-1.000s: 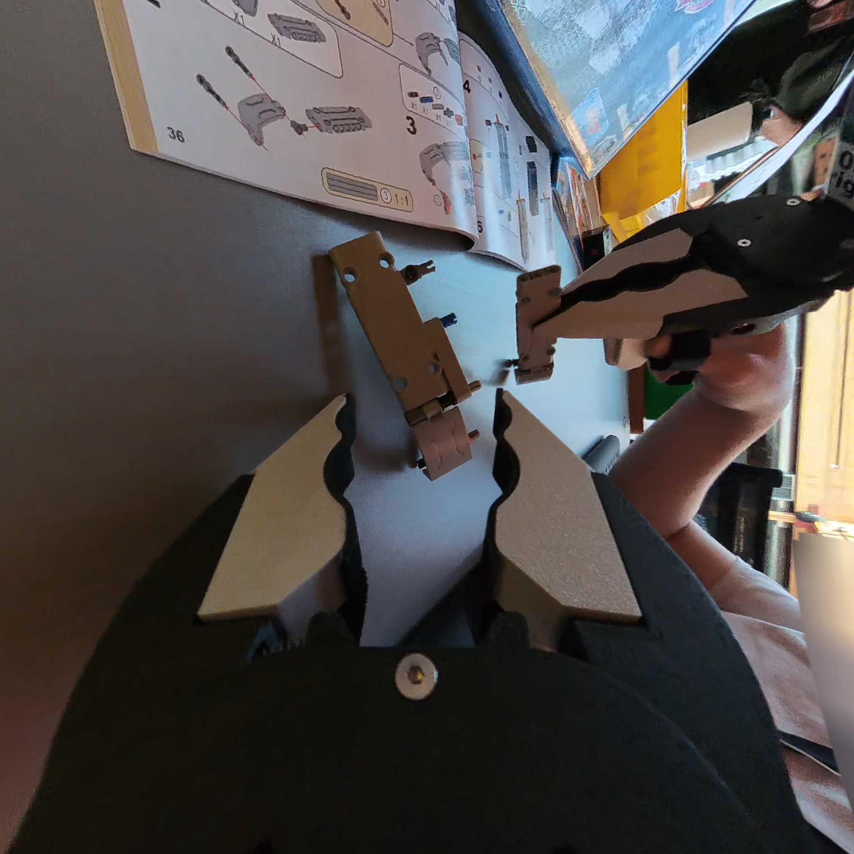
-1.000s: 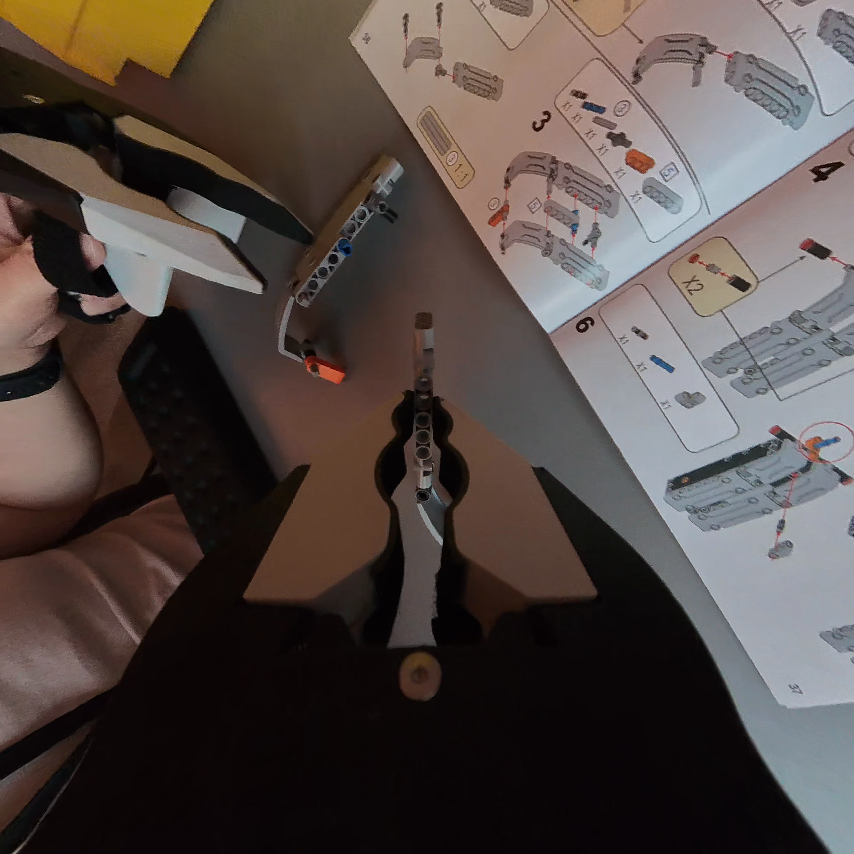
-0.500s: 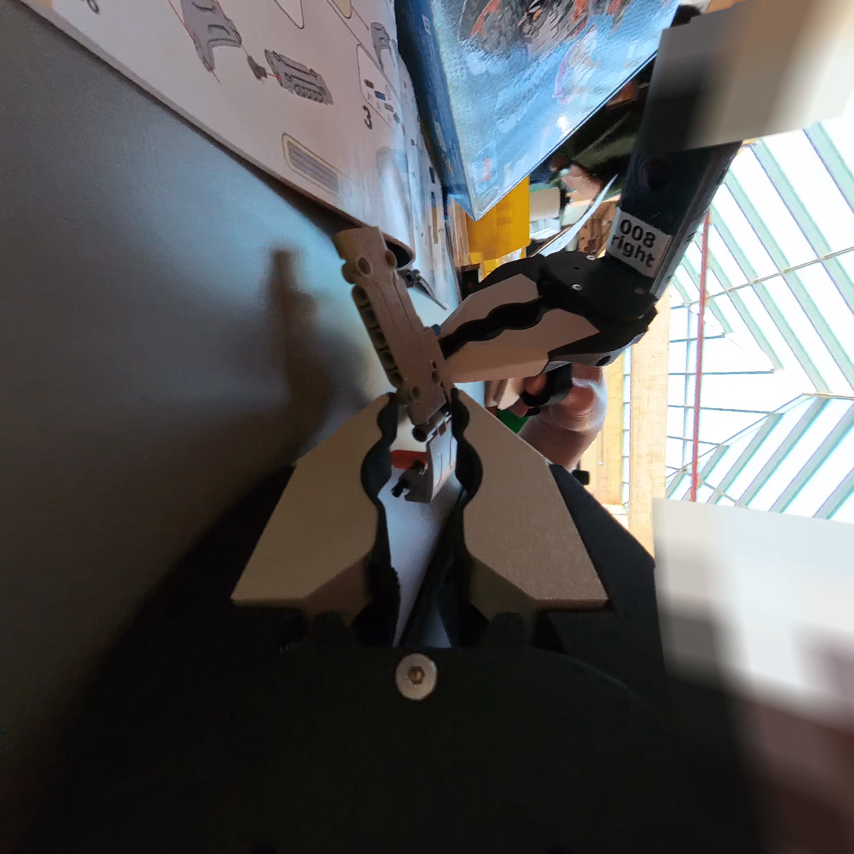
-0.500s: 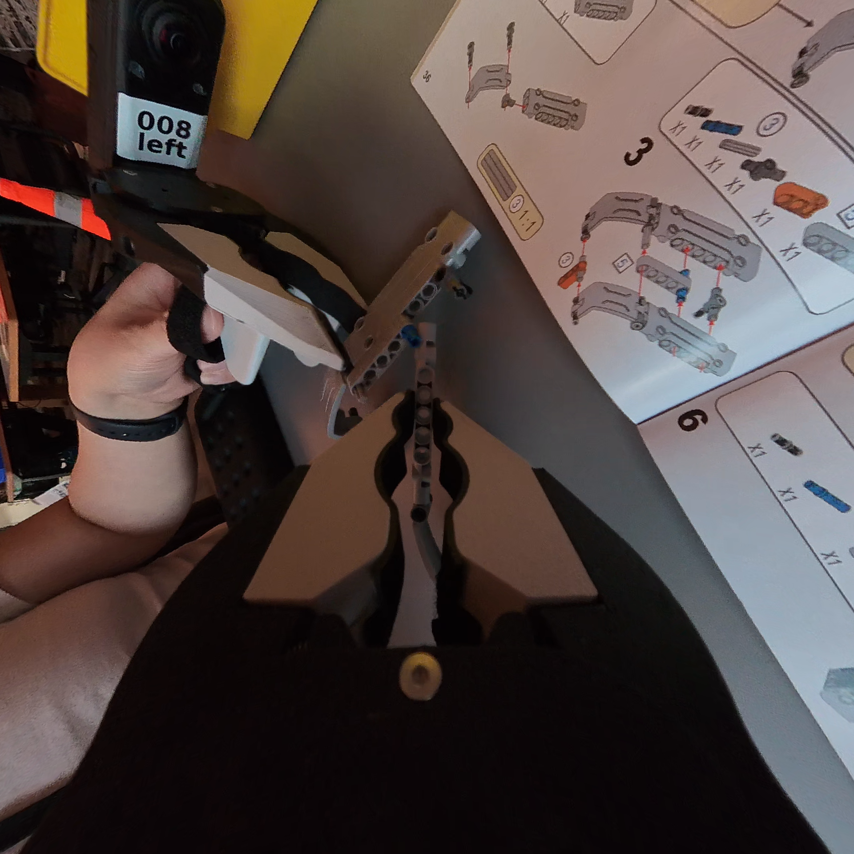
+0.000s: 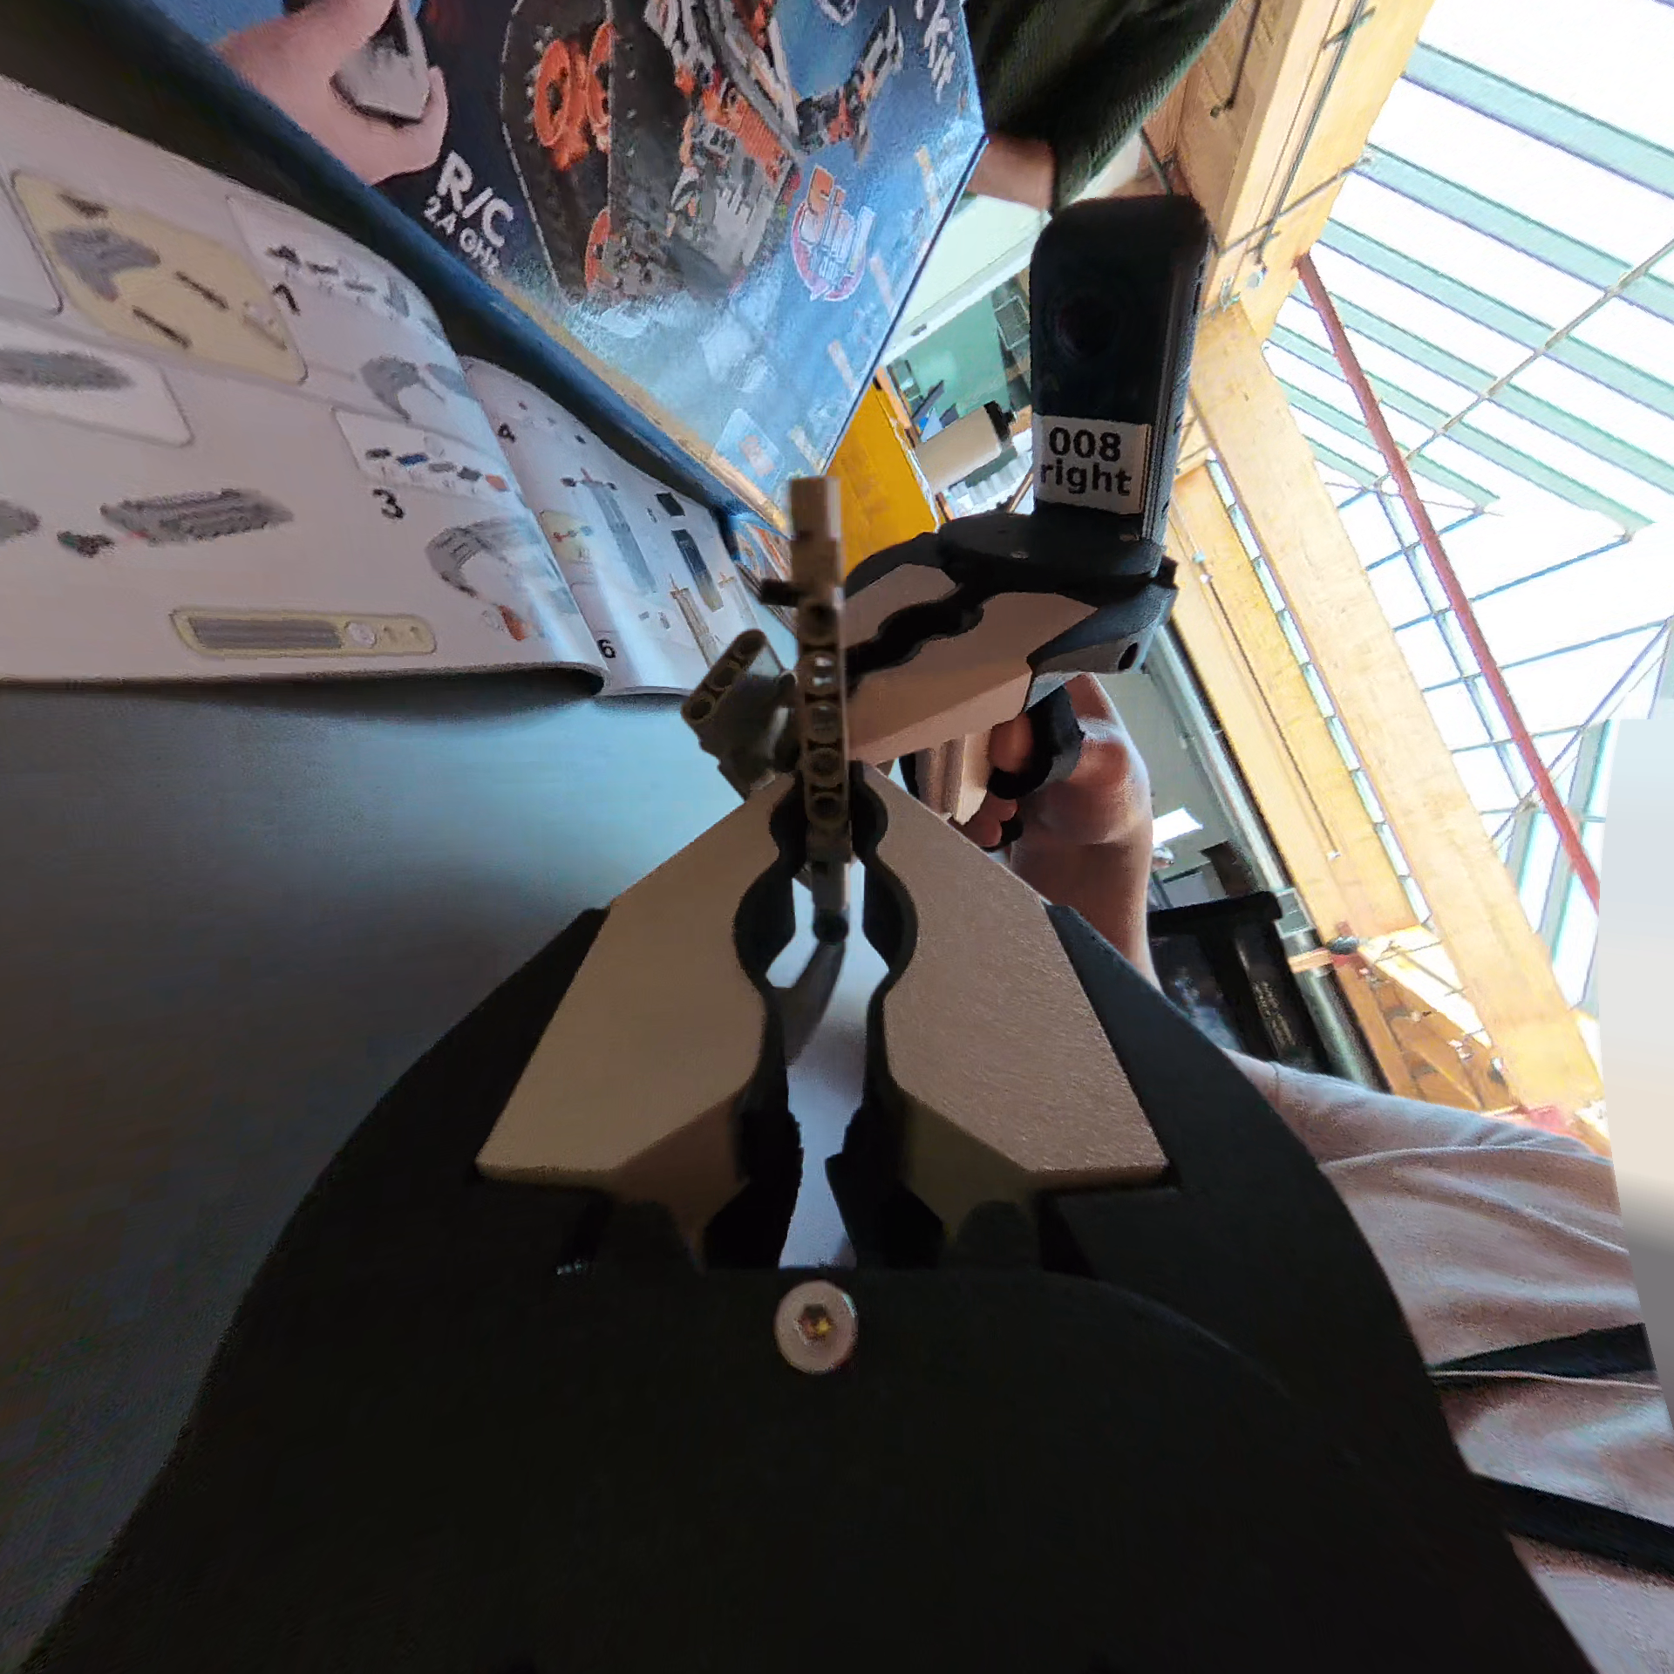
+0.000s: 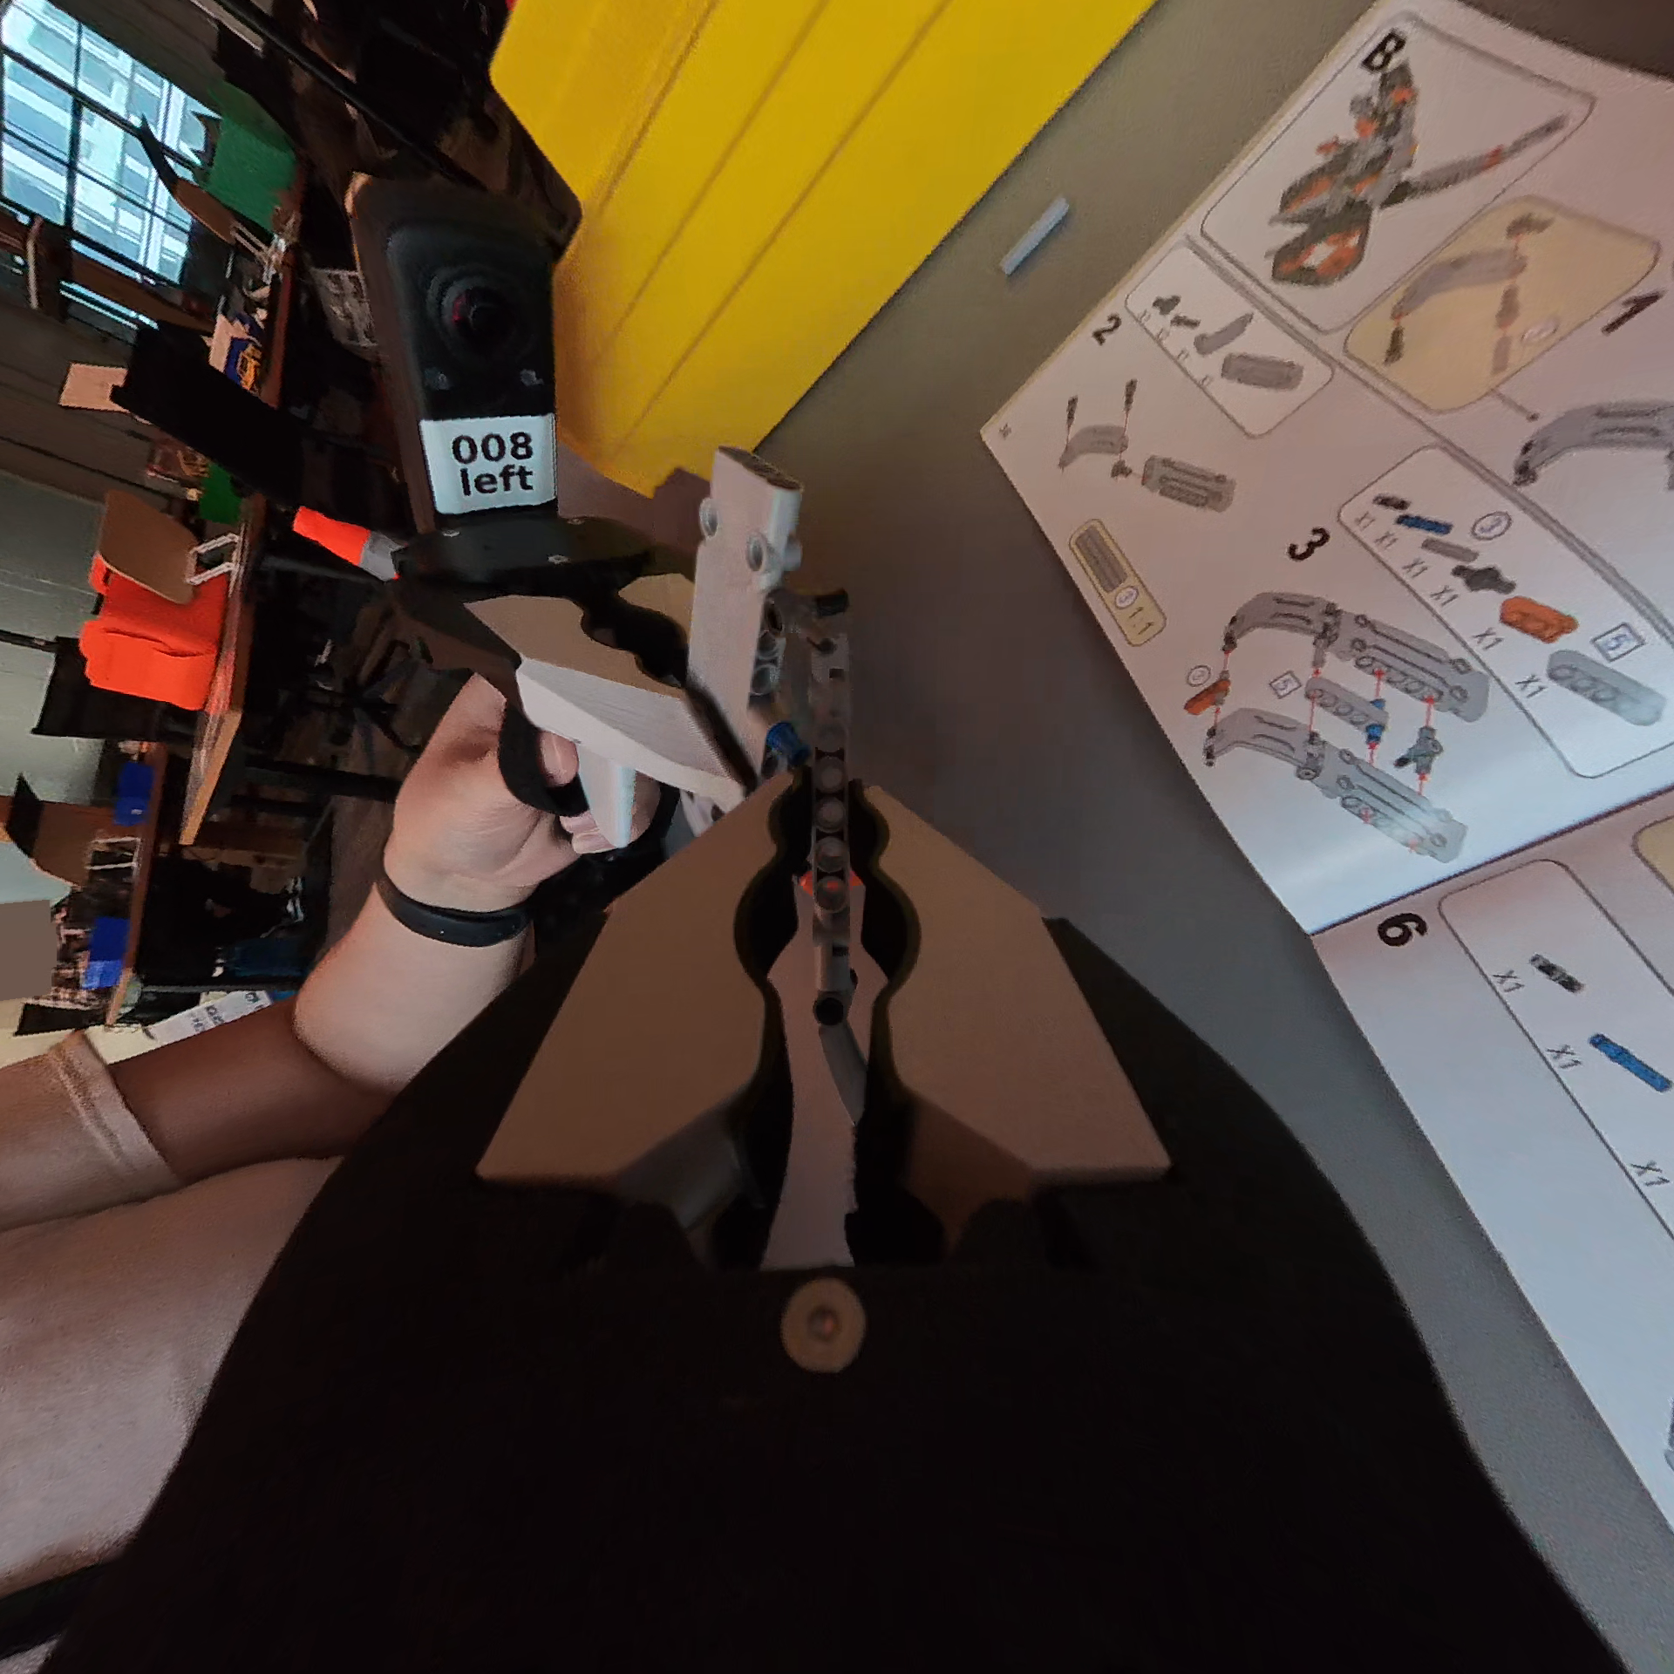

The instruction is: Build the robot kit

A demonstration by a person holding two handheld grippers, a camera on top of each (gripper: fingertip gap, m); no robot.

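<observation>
**Two grey beam pieces meeting nose to nose above the table**

You're holding your left gripper [image 5: 822, 815] narrow, its jaws clamping a grey studded beam assembly [image 5: 820, 716] that's sticking straight out past the tips, seen edge-on with its row of holes facing you. Just beyond those tips your right gripper [image 5: 865, 652] is coming in from the right side, its white fingers [image 5: 942, 697] pressing up against the beam.

Switching to the right wrist view: your right gripper [image 6: 829, 797] is also squeezing narrow, gripping a second grey beam piece [image 6: 829, 815] that's running up the middle of the jaws, an orange bit showing deep in the gap. Ahead and left of the tips, your left gripper [image 6: 716, 725] is angling in with the pale beam assembly [image 6: 743, 580], a small blue pin [image 6: 784, 741] sitting right where the two pieces are meeting. They're touching or all but touching; I can't tell which.

Off to the right of your right jaws, the instruction booklet [image 6: 1359, 543] is lying open on the grey table [image 6: 996, 725]. Beyond the tips, a yellow box [image 6: 770, 181] is sitting at the table's far side. From the left wrist, a blue toy box [image 5: 679, 181] is leaning behind the booklet.
</observation>
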